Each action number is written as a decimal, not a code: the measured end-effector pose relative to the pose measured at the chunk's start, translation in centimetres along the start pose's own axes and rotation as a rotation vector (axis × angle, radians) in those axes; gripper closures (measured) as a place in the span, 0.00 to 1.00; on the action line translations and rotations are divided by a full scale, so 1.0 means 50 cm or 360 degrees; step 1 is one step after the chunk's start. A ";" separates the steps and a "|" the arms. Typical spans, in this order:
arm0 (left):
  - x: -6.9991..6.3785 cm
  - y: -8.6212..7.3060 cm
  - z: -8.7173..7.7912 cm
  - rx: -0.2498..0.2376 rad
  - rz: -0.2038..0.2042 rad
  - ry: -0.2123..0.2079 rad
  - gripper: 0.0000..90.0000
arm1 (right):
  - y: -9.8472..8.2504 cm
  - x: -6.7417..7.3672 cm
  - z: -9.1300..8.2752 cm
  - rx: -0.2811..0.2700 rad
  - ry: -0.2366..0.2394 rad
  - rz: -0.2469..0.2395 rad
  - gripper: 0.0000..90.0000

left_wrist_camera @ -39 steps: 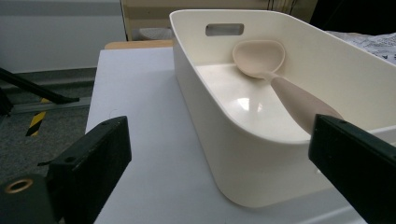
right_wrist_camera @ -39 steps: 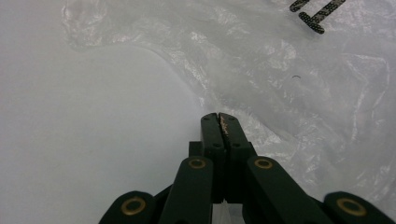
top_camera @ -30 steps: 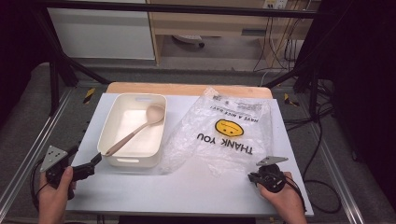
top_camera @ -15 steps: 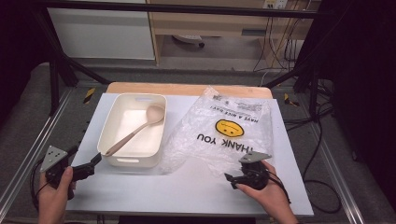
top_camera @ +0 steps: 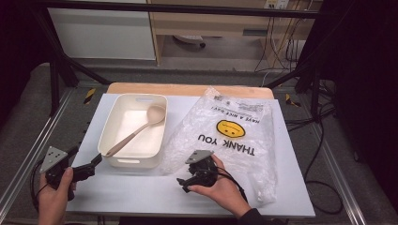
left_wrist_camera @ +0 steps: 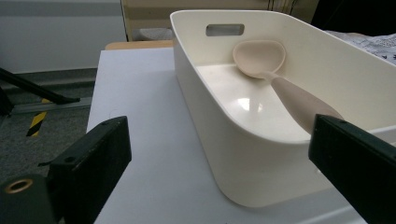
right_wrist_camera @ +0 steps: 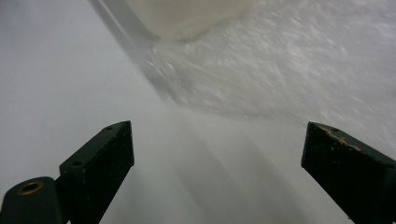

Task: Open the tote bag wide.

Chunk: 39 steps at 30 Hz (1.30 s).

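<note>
Crinkled clear plastic bag (top_camera: 234, 133), printed with a yellow smiley and "THANK YOU", lies flat on the white table (top_camera: 141, 194), right of centre. Its left edge touches the cream tub (top_camera: 133, 161); its far edge reaches the wooden strip at the back of the table.

Right gripper (top_camera: 184, 183) sits at the bag's near-left corner, low over the table top, held in a hand (top_camera: 220, 187) that rests on the plastic. Its jaws have just been opening and now stand wide apart, nothing between them. In the right gripper view the bag's rim (right_wrist_camera: 261, 84) lies just ahead of the jaws, blurred, with the tub's corner (right_wrist_camera: 187, 18) beyond.

Left gripper (top_camera: 96, 161) is at the tub's near-left corner, jaws spread and empty. In the left gripper view the corner of the tub (left_wrist_camera: 243, 154) stands between the jaws, not touched. A beige ladle (top_camera: 136, 131) lies slantwise inside the tub, bowl toward the far wall.

Open table: a bare band along the near edge between the two hands, and a strip left of the tub. A metal frame rail (top_camera: 28, 154) runs close along the table's left side; cables (top_camera: 324, 140) hang off the right.
</note>
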State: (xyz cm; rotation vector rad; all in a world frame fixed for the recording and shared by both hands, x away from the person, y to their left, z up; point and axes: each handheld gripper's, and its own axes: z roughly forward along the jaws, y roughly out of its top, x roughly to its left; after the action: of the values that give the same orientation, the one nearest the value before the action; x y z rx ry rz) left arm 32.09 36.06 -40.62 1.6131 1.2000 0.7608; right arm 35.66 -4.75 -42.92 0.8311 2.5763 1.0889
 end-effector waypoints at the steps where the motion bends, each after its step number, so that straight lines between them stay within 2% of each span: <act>1: 0.000 0.000 0.000 0.0000 0.0001 0.0001 0.06 | 0.009 0.006 0.008 0.0001 0.0014 -0.0009 0.12; 8: 0.000 0.000 0.000 -0.0001 0.0000 -0.0001 0.06 | 0.055 0.027 0.068 0.0002 0.0060 -0.0064 0.15; 12: 0.000 0.000 0.000 -0.0002 0.0001 -0.0003 0.06 | 0.061 0.030 0.093 0.0029 0.0055 -0.0068 0.16; 15: 0.000 0.001 0.000 -0.0003 0.0002 -0.0003 0.06 | 0.061 0.032 0.105 0.0039 0.0044 -0.0082 0.21; 16: 0.000 0.001 0.000 -0.0003 0.0004 -0.0003 0.06 | 0.061 0.033 0.108 0.0052 0.0036 -0.0089 0.25; 19: 0.000 0.001 -0.001 -0.0004 0.0011 -0.0002 0.06 | 0.060 0.029 0.113 0.0049 0.0013 -0.0100 0.47; 21: 0.000 0.001 -0.001 -0.0004 0.0008 -0.0003 0.06 | 0.060 0.022 0.114 0.0055 0.0029 -0.0082 0.63; 24: 0.001 0.001 -0.001 -0.0004 0.0005 -0.0004 0.06 | 0.061 0.009 0.110 0.0051 0.0097 -0.0025 0.88; 25: 0.001 0.001 -0.001 -0.0004 0.0005 -0.0004 0.06 | 0.063 0.000 0.105 0.0031 0.0077 0.0001 0.96; 27: 0.001 0.001 -0.001 -0.0004 0.0004 -0.0004 0.06 | 0.065 -0.013 0.100 0.0010 0.0075 0.0052 0.98; 28: 0.001 0.001 -0.001 -0.0004 0.0004 -0.0004 0.06 | 0.065 -0.013 0.100 0.0010 0.0075 0.0052 0.98; 31: 0.001 0.001 0.000 -0.0001 0.0007 -0.0007 0.06 | 0.076 -0.040 0.089 -0.0052 0.0018 0.0159 0.98; 34: 0.000 0.001 0.000 -0.0003 0.0007 -0.0006 0.06 | 0.088 -0.062 0.084 -0.0092 -0.0018 0.0228 0.98; 39: 0.000 0.001 0.000 -0.0003 0.0007 -0.0006 0.06 | 0.119 -0.081 0.085 -0.0139 -0.0032 0.0276 0.98</act>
State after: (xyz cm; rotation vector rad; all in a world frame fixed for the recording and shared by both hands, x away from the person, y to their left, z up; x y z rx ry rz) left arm 32.11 36.06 -40.60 1.6156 1.1929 0.7614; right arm 43.13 -1.21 -41.73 1.0538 2.4575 1.2247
